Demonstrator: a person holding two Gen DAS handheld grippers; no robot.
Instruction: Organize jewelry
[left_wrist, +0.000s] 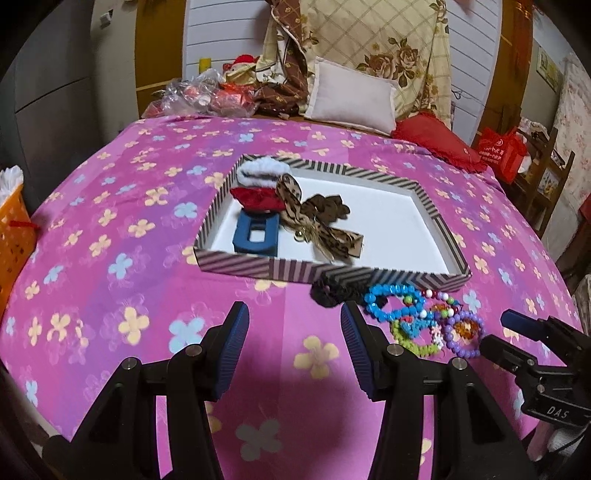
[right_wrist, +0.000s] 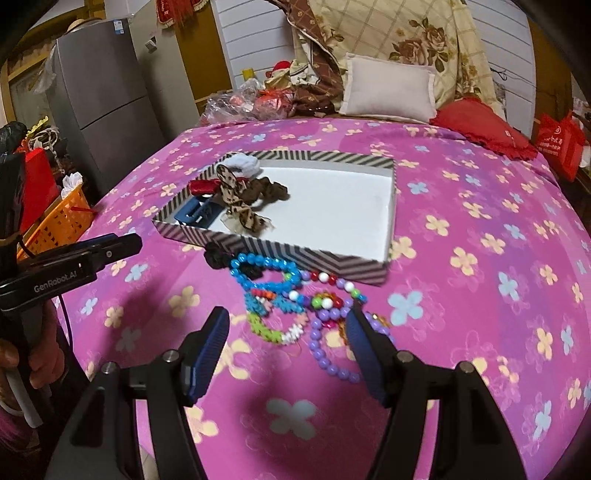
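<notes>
Both grippers hang released above the pink flowered bedspread: the left gripper has its 2 blue-padded fingers spread wide with only cloth between them, and the right gripper is likewise parted, its right finger covering part of the purple bead bracelet, though I cannot tell if it touches the beads. In the left wrist view the right gripper shows only as a dark body cut off at the right edge, its tip near the same purple bracelet. A tangle of beaded jewelry lies on the bedspread just in front of the striped tray, outside it: a blue bead bracelet, a green and white one, and a strand of red, white and purple beads; how many separate strands there are is hard to make out where they overlap. A black scrunchie sits against the tray's near wall, blurred and partly behind the blue beads. Inside the tray, crowded to its left end, are a blue rectangular clip, a red scrunchie, a pale blue scrunchie, a brown scrunchie and a leopard-print bow draped over them. Pillows are piled at the headboard.
</notes>
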